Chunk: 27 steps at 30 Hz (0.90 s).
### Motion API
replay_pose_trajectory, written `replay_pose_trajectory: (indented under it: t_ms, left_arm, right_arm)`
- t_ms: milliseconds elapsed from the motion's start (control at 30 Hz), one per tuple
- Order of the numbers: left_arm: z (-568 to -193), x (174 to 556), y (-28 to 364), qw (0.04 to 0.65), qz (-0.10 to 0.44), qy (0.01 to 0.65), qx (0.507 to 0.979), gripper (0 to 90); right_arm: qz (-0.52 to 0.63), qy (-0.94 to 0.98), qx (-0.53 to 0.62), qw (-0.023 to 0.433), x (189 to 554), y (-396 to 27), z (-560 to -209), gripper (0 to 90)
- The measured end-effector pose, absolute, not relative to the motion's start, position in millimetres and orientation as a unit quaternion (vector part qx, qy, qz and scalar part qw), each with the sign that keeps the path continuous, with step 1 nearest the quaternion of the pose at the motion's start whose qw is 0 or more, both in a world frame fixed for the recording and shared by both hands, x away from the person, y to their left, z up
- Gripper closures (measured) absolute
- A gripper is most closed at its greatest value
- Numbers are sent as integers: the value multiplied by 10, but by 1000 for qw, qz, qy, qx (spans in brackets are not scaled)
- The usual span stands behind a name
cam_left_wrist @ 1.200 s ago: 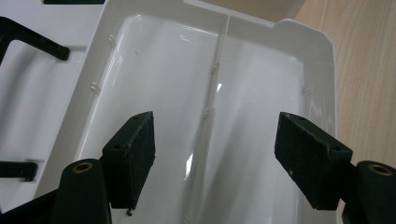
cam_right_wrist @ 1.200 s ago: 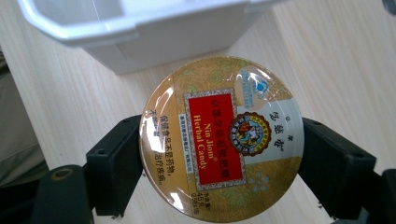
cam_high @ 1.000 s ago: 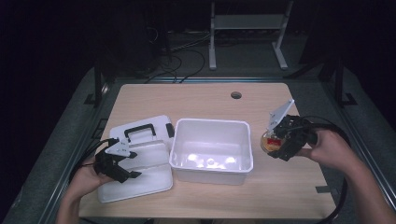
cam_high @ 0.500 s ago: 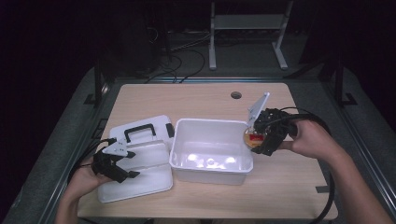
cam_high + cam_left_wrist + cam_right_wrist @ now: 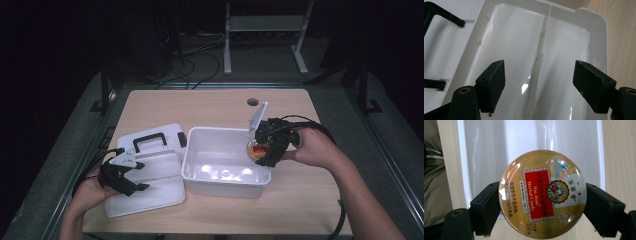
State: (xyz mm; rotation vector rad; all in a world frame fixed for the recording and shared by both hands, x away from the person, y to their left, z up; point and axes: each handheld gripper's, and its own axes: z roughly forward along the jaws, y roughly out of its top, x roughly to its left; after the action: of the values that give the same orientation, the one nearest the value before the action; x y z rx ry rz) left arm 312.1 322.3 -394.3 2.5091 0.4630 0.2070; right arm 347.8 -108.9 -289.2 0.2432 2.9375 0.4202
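- The round candy tin [image 5: 542,192] sits pinched between the right tongs [image 5: 262,148], its edges pressed by both pads, printed face turned toward the tongs' camera, over the near-right corner of the white bin [image 5: 200,162].
- The right hand [image 5: 310,148] reaches in from the side, wrist roughly level, tongs pointing toward the bin.
- The tin is a flat disc with no long axis; in the high view it tilts on edge.
- The left tongs [image 5: 539,85] are spread wide with nothing between them, hovering over the white lid [image 5: 155,175], which lies flat on the worktop [image 5: 300,200] beside the bin.
- The left hand [image 5: 87,192] rests low at the lid's near-left corner.
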Motion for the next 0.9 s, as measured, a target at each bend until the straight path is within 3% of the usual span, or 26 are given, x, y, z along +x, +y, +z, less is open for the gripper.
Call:
replay_pose_trajectory:
  t_ms: [900]
  left_arm:
    - [-3964, 3118, 3244, 292, 74, 178, 937, 257]
  right_arm:
    - [127, 987, 83, 47, 3590, -810, -3365, 198]
